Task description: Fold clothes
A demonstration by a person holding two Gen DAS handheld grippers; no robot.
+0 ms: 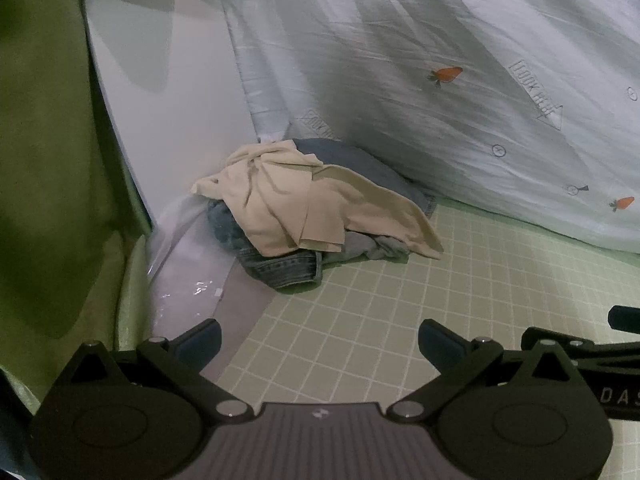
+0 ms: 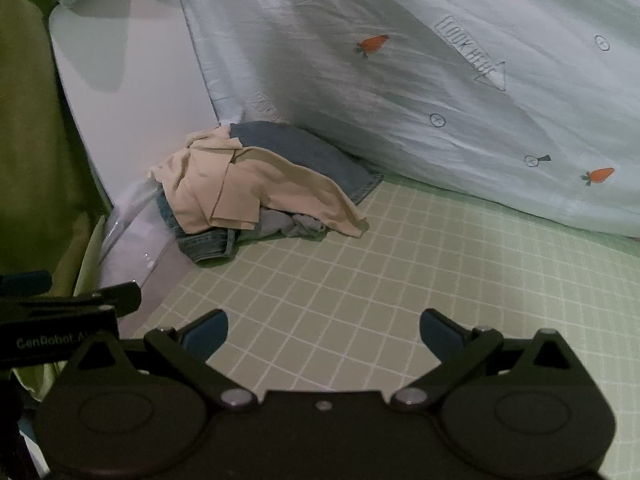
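A pile of clothes lies on the green checked sheet (image 1: pixel 360 320) ahead of both grippers. On top is a crumpled cream garment (image 1: pixel 304 204), also in the right wrist view (image 2: pixel 240 188). Under it are blue jeans (image 1: pixel 280 268) (image 2: pixel 304 148) and a small grey garment (image 1: pixel 372 250) (image 2: pixel 296 226). My left gripper (image 1: pixel 320 340) is open and empty, well short of the pile. My right gripper (image 2: pixel 324 330) is open and empty, also short of the pile. The right gripper's body shows at the right edge of the left wrist view (image 1: pixel 592 356).
A pale quilt with carrot prints (image 1: pixel 440 72) (image 2: pixel 440 80) is bunched behind and right of the pile. A white headboard or wall panel (image 1: pixel 168 92) and clear plastic (image 1: pixel 180 260) stand at the left. A green curtain (image 1: pixel 44 140) hangs at the far left.
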